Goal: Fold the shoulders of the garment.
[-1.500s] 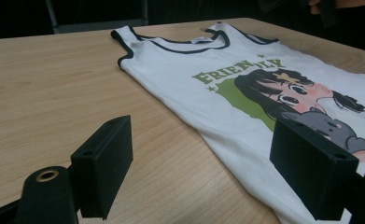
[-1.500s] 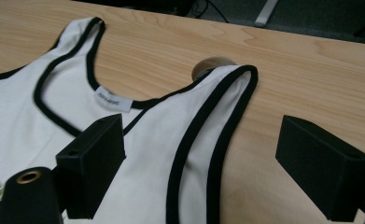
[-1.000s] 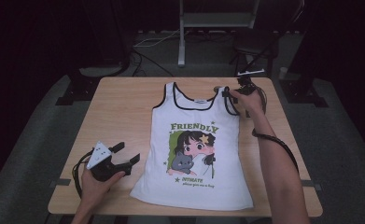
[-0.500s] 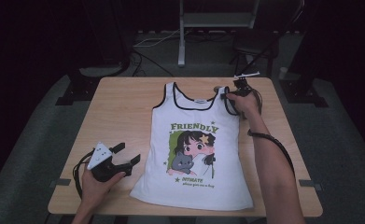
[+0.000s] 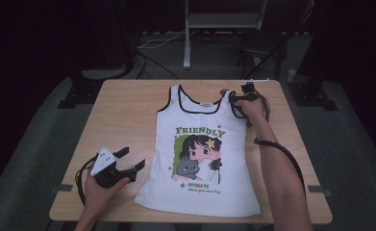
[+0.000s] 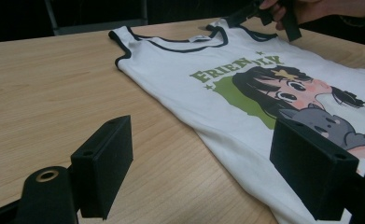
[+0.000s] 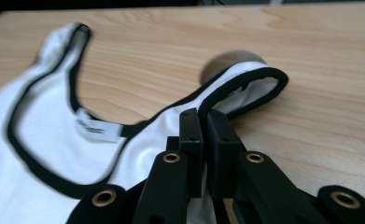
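White tank top lies flat at table centre, neckline toward 12 o'clock. Right gripper, at 1 o'clock, has just closed its jaws, pinching the shoulder strap. Left gripper, at 8 o'clock beside the hem, stands wide and empty.

Table evenly lit from above; surroundings dark; soft shadows; shirt edge motion-blurred at left.

The high view looks forward and down over the whole table — each gripper view sits low and close, and all share the tank top.
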